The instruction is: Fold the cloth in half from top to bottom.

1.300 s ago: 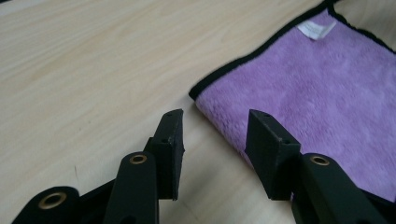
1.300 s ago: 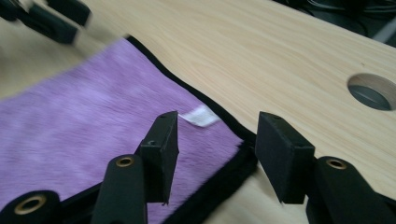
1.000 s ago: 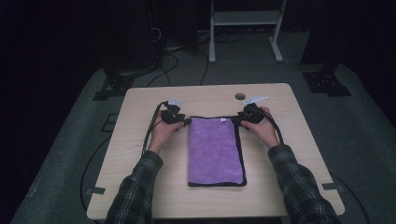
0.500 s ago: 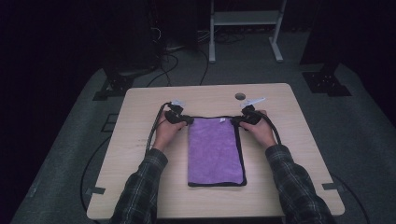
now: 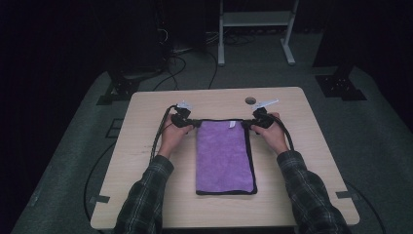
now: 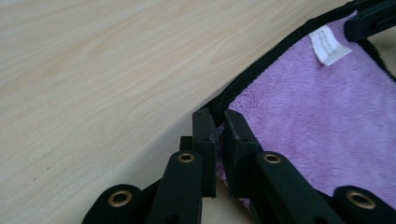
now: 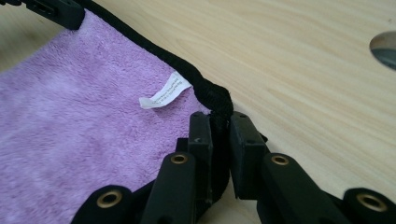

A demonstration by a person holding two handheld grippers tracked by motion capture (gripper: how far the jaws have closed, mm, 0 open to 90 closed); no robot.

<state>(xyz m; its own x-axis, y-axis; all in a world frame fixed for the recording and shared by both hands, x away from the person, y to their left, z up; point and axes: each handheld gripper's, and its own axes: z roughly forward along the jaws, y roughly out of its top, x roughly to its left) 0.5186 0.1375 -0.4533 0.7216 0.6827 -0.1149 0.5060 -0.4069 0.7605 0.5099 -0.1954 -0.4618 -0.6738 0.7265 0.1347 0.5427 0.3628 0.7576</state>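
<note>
Both hand-held grippers, left (image 6: 217,140) and right (image 7: 219,140), have just closed, pinching our soft, limp towel's (image 5: 225,156) far corners.

A wooden table (image 5: 146,146) stood on grey carpet (image 5: 380,136); a white stand (image 5: 255,19) stood at twelve o'clock, in darkness.

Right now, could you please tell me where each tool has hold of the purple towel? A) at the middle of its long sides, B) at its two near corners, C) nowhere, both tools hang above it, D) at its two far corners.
D: the left tool and the right tool each pinch a black-edged far corner of the purple towel, on the end with the white label.
</note>
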